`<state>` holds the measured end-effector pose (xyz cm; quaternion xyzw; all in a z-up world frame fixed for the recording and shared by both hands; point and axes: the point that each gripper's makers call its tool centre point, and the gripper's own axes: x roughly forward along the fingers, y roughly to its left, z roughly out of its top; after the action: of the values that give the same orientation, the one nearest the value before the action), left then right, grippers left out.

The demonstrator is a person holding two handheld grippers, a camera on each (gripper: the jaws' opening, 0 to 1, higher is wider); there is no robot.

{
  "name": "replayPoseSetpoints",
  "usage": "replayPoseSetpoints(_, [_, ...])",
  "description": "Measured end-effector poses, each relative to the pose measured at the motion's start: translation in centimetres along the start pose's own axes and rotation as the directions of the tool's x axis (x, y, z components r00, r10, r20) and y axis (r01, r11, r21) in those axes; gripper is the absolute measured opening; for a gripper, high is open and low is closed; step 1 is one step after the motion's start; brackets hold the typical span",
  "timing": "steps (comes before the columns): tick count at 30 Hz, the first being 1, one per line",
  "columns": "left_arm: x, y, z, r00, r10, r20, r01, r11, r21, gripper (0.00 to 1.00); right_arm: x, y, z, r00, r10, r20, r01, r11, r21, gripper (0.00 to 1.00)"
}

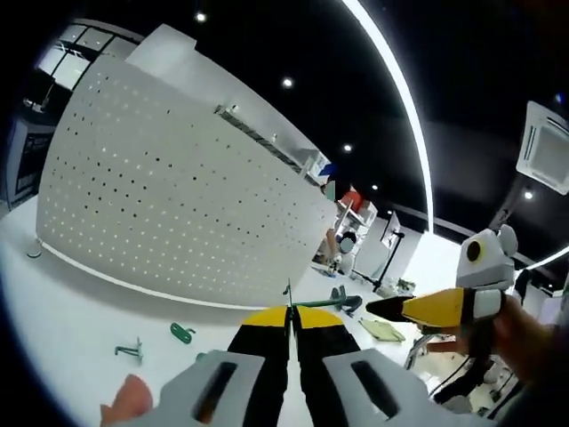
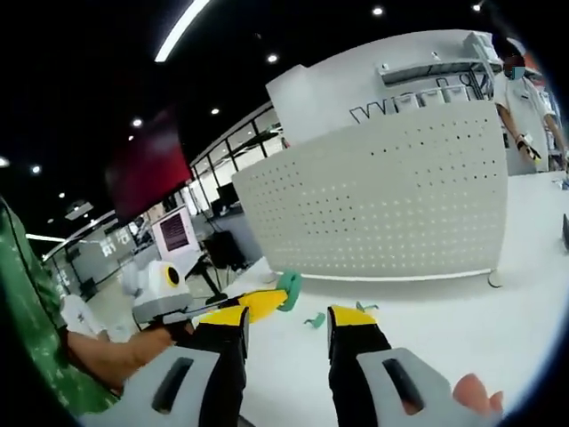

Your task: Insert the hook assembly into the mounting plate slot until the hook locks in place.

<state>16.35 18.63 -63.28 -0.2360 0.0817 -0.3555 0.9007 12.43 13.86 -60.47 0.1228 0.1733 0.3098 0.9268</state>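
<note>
**Hooks on the table, one in my left jaws**

Hooks first: I count two loose green hooks on the white table (image 1: pixel 71 338) in my left gripper view, one lying as a small loop (image 1: pixel 182 334) and one wiry piece (image 1: pixel 130 350) just left of it, both well in front of the pegboard. A third green hook (image 1: pixel 340 298) sits farther right, beyond my jaws.

My left gripper (image 1: pixel 289 313) has its two yellow-tipped jaws pressed together, and a thin dark stem rises from between the tips. From my right gripper view I can see that same left gripper (image 2: pixel 258 302) coming in from the left, clamped on a green hook (image 2: pixel 289 286) at its tip. So that one is off the table and in my grasp.

My right gripper (image 2: pixel 289 318) stands wide apart, two jaws with clear white table between them, gripping nothing. Two small green pieces (image 2: pixel 315 319) lie on the table between and just past those tips.

One mounting plate (image 1: pixel 169 196), the big white perforated panel, stands upright on the table behind everything, curved by the lens. The held hook is short of it, not touching.

A person (image 2: pixel 524 98) stands behind the panel at far right.
</note>
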Motion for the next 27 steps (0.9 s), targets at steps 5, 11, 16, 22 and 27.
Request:
replayPoseSetpoints(5, [-0.1,-0.6,0.3,1.0,-0.009,0.015,0.009,1.0,0.003,0.02,0.4,0.4,0.3,1.0,0.0,-0.013,0.0,1.0,-0.001,0.3])
replayPoseSetpoints(11, [-0.4,-1.5,0.7,0.999,-0.028,0.035,0.027,0.999,0.026,0.02,0.6,0.5,0.5,1.0,0.014,-0.012,-0.013,0.999,0.052,0.26])
replayPoseSetpoints(16, [-0.6,-2.2,0.8,0.998,-0.041,0.051,0.038,0.998,0.05,0.02,0.7,0.4,0.7,1.0,0.01,-0.012,-0.01,0.998,0.065,0.22])
replayPoseSetpoints(22, [-0.6,-2.9,0.7,0.996,-0.058,0.062,0.054,0.996,0.064,0.02,1.1,0.8,0.6,1.0,0.017,-0.019,-0.015,0.997,0.071,0.18])
replayPoseSetpoints(27, [-0.7,-3.4,0.9,0.995,-0.066,0.079,0.061,0.996,0.072,0.02,1.4,0.8,0.6,1.0,0.016,-0.022,-0.014,0.997,0.071,0.14])
